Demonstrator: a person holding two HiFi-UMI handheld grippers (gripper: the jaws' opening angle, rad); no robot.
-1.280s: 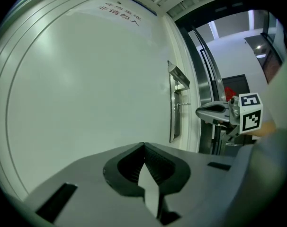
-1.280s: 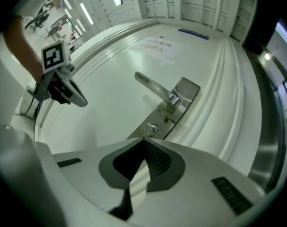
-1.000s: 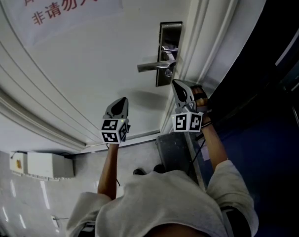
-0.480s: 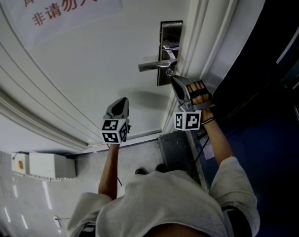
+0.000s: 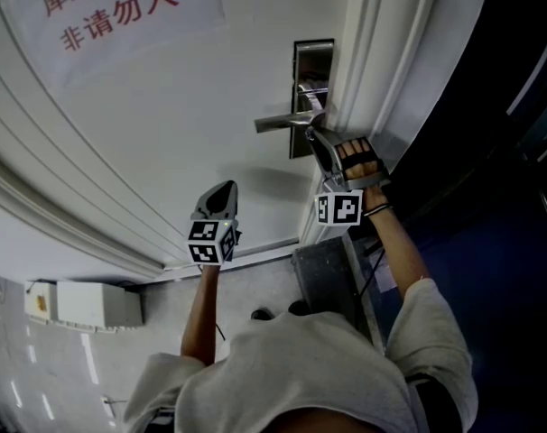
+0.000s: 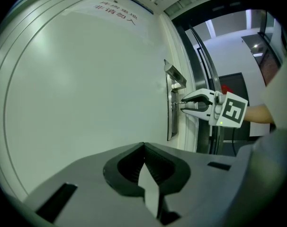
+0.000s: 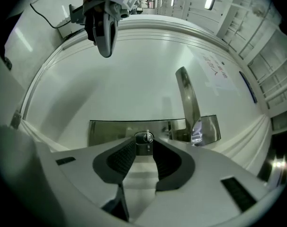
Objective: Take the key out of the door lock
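White door (image 5: 165, 106) with steel lock plate (image 7: 110, 129). The key (image 7: 146, 137) sits in the lock, its long axis square to the door face and its head pointing out at the right gripper (image 7: 143, 146). That gripper's jaws, just opened wide, flank the key without pressing. The left gripper (image 6: 143, 146) is closed, empty and well aside. Risk: a tip-only pinch could slip off, and a slanted pull could bind the key.

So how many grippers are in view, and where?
2. The left gripper, shut, hangs before the door, apart from the lock plate. The right gripper is at that plate; its jaws have just been opening, with the key between them.
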